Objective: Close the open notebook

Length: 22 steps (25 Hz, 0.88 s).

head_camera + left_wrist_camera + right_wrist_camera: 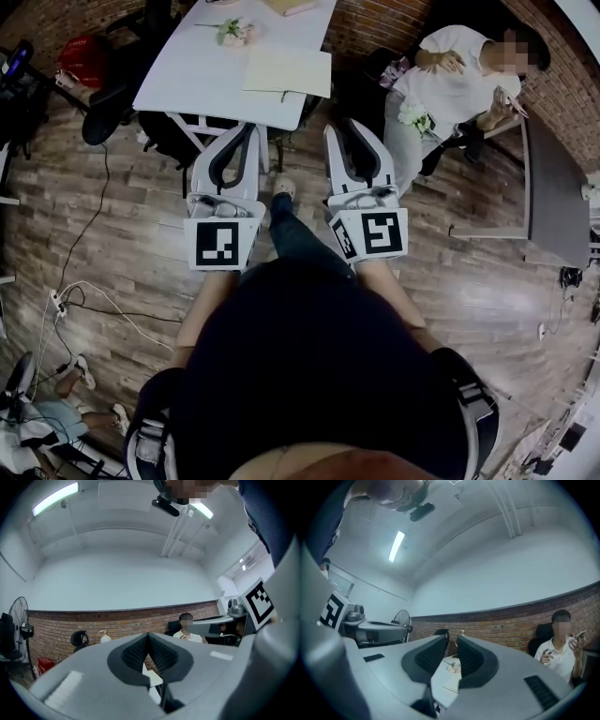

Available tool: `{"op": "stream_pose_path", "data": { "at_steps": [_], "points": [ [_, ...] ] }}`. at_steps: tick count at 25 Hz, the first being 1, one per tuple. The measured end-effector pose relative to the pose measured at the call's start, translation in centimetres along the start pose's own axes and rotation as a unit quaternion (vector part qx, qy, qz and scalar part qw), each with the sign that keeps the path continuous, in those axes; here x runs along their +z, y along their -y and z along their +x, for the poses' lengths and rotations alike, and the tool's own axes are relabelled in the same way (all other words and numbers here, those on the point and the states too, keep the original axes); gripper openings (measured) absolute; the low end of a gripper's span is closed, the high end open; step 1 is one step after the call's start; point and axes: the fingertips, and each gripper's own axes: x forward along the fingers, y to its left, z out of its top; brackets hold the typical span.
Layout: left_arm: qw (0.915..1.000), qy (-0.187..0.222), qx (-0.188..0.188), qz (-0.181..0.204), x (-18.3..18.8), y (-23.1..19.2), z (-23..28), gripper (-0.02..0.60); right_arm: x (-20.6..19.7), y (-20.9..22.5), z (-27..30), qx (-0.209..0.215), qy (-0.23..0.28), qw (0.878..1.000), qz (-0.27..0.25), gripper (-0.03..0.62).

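Notebook (286, 70) lies open at 12 o'clock, near the front edge of the white table (187, 75), with flowers (234, 31) at 11 behind it. Bare wood floor (122, 234) on both sides, a chair (103, 103) at 10, and a seated person (450, 84) at 2. A book (291, 6) at the top is cut off. Page writing is too small to read. Left gripper (247, 129) is pinched closed and empty. Right gripper (345, 127) is just a slit apart, also empty. Both are clear of the notebook.

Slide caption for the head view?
Left gripper shut, right gripper open, both empty, pointing at the table with notebook.
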Motion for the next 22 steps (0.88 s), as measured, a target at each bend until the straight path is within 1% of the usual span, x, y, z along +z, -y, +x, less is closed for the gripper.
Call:
{"op": "stream_pose_path", "data": {
  "at_steps": [5, 13, 17, 22],
  "points": [
    [0.9999, -0.007, 0.000, 0.008, -0.4, -1.6, 2.3, 0.006, 0.2, 0.8, 2.6, -0.004, 0.006, 1.000, -0.004, 0.043],
    [1.0000, 0.003, 0.000, -0.002, -1.5, -4.5, 6.9, 0.006, -1.9, 3.3, 7.7, -0.019, -0.005, 1.000, -0.001, 0.043],
    [0.9999, -0.009, -0.010, 0.000, -2.3, -5.8, 10.5, 0.006, -2.6, 4.8, 10.8, -0.023, -0.009, 1.000, 0.001, 0.043],
    [0.9999, -0.009, -0.012, -0.002, -2.9, -7.5, 15.5, 0.006, -3.7, 7.4, 15.0, -0.025, -0.015, 1.000, 0.003, 0.043]
  ]
}}
